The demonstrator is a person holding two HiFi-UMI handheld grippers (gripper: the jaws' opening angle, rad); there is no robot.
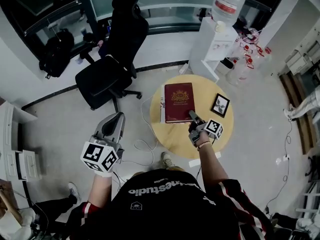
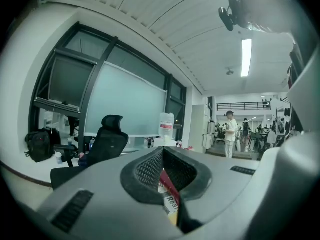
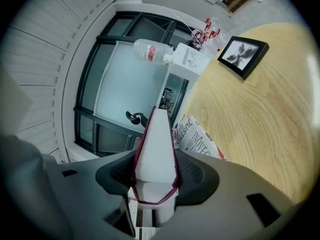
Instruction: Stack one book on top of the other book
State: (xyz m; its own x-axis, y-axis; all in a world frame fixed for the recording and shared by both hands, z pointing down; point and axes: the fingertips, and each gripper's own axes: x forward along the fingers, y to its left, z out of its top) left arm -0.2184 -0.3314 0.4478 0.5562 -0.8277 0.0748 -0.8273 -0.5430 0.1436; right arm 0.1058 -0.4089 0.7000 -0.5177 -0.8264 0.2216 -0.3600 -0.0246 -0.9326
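Round worktop [image 1: 235, 129]: right tongs [image 1: 192, 116] clamped on red book [image 1: 178, 101], likely to square it over lower book [image 1: 162, 109]; left tongs [image 1: 117, 118] together, empty, aside.

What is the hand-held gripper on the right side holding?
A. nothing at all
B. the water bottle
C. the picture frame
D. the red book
D: the right hand-held gripper has its jaws closed on the white page edge of the red book, while the picture frame sits apart on the table, untouched.
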